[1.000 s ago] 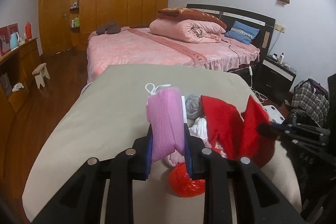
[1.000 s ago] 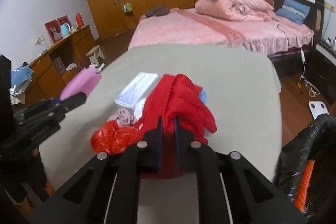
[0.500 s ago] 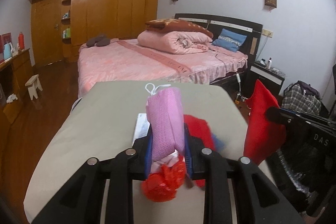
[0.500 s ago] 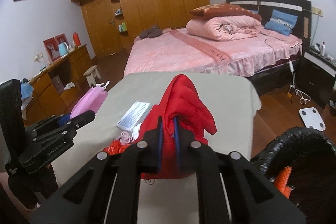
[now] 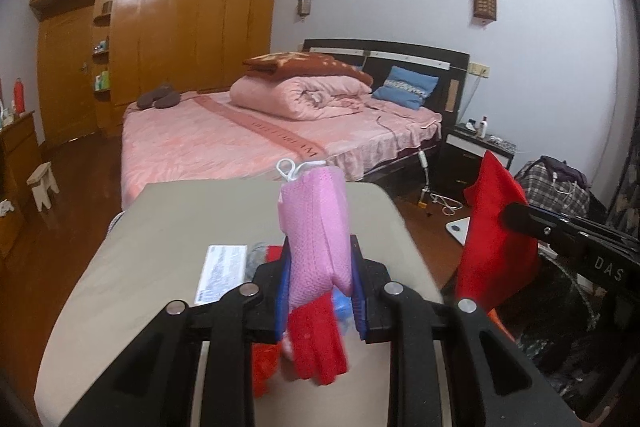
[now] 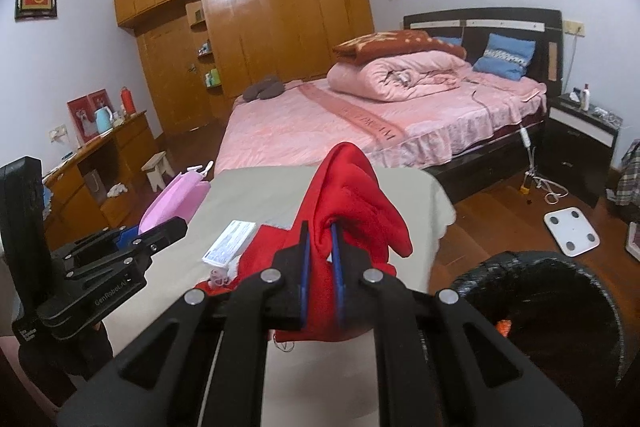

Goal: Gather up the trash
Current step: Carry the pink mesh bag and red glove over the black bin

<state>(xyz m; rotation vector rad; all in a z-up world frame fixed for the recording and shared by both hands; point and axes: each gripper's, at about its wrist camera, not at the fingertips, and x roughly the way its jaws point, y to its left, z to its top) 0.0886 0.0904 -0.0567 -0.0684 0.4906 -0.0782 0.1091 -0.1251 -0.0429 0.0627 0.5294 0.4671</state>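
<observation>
The left gripper [image 5: 320,291] is clamped narrow on a pink mesh cloth [image 5: 316,227], which stands up between its blue pads [image 5: 282,295] with a white loop [image 5: 289,169] at its top, at 12 o'clock from the jaws. A strip of red cloth [image 5: 316,343] hangs below the pink one, at 6 o'clock; whether the jaws pinch it too cannot be told.

The right gripper [image 6: 319,267] is closed tight on a red garment [image 6: 352,195], the fabric bunched up over the fingertips and drooping toward 4 o'clock. In the left wrist view this red garment [image 5: 496,239] hangs at 3 o'clock, lifted clear of the table [image 5: 168,227].

On the beige table, in the right wrist view, a white paper packet [image 6: 230,243] lies flat at 10 o'clock from the right gripper, touching more red cloth [image 6: 260,259] beside it. A small pinkish scrap [image 6: 218,274] lies just below the packet. In that same view the left gripper [image 6: 160,227] sits at 9 o'clock with the pink mesh cloth sticking out past its tips.

A black-lined trash bin [image 6: 560,311] stands open at 4 o'clock from the right gripper, off the table's edge, with something orange [image 6: 503,326] inside.

Behind the table are a pink bed [image 6: 360,123], a wooden wardrobe [image 6: 260,27] and a white scale [image 6: 572,227] on the floor.
</observation>
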